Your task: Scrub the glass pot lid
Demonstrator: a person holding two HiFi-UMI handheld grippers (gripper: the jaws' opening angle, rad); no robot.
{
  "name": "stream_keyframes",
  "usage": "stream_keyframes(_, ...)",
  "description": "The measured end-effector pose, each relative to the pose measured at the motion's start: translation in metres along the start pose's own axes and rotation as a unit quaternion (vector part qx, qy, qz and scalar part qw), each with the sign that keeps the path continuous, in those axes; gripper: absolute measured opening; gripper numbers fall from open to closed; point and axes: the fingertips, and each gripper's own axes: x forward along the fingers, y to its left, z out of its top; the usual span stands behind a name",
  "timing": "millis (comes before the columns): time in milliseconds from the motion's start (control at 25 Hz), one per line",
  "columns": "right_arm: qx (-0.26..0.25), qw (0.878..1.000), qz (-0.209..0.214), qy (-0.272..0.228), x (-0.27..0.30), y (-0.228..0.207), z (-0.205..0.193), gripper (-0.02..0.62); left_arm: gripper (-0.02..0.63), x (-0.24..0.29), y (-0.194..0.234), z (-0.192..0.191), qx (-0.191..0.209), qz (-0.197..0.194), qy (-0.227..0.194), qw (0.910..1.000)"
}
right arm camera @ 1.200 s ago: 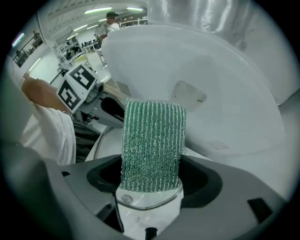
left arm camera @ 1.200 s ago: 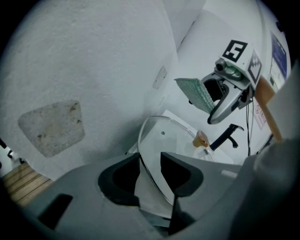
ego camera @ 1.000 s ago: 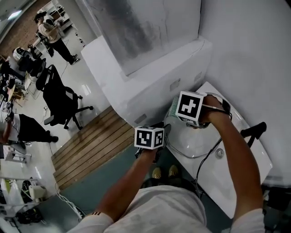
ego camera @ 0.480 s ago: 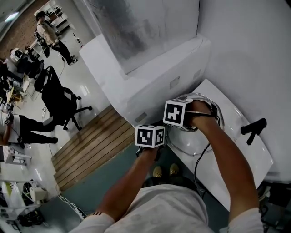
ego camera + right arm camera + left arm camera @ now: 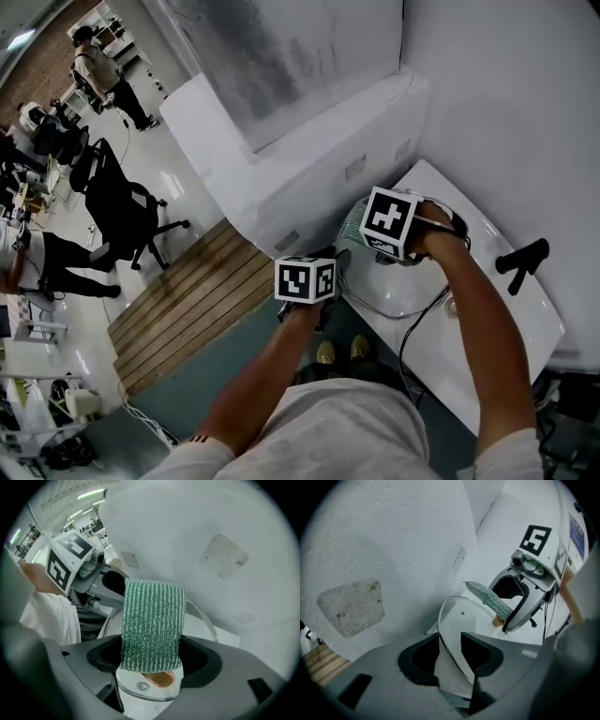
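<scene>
The glass pot lid (image 5: 405, 292) stands tilted over the white sink top (image 5: 473, 361). My left gripper (image 5: 335, 274) is shut on its near rim; in the left gripper view the lid (image 5: 457, 620) runs edge-on between the jaws of that gripper (image 5: 450, 656). My right gripper (image 5: 364, 228) is shut on a green ribbed scrub sponge (image 5: 352, 223). The right gripper view shows the sponge (image 5: 152, 625) sticking up from this gripper (image 5: 152, 667), over the lid (image 5: 199, 616). From the left gripper view the sponge (image 5: 487, 597) lies against the lid's upper face.
A black faucet (image 5: 521, 261) stands at the sink's right side. A white wall and a white box-shaped ledge (image 5: 309, 141) close off the far side. Cables hang from the right gripper. Wooden decking (image 5: 187, 305), office chairs and people are at the left.
The right gripper slid the sponge left across the lid, then came back right and up to about where it began. The left gripper stayed put on the lid's rim.
</scene>
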Motion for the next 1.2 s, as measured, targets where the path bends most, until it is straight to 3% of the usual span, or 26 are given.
stream_keyframes(320,0.107,0.990,0.034,-0.091,-0.016,-0.023,-0.035,0.348,0.155,0.000,0.000,0.001,0.001,0.002,0.002,1.0000)
stream_keyframes(520,0.195,0.967,0.058,-0.151,-0.022,-0.039,-0.062,0.348,0.155,-0.001,-0.002,0.001,0.005,0.004,0.003,1.0000)
stream_keyframes(720,0.262,0.946,0.075,-0.177,-0.017,-0.048,-0.087,0.348,0.155,-0.002,-0.002,0.001,0.005,0.007,0.004,1.0000)
stream_keyframes(1000,0.355,0.892,0.136,-0.245,-0.008,-0.053,-0.103,0.348,0.155,0.000,0.000,0.000,0.005,0.009,0.004,0.9999)
stream_keyframes(1080,0.363,0.886,0.136,-0.254,-0.009,-0.054,-0.105,0.348,0.155,0.000,-0.001,0.000,0.005,0.009,0.004,0.9999)
stream_keyframes(1200,0.357,0.892,0.115,-0.253,-0.013,-0.056,-0.107,0.348,0.155,0.000,-0.001,0.001,0.006,0.008,0.003,1.0000)
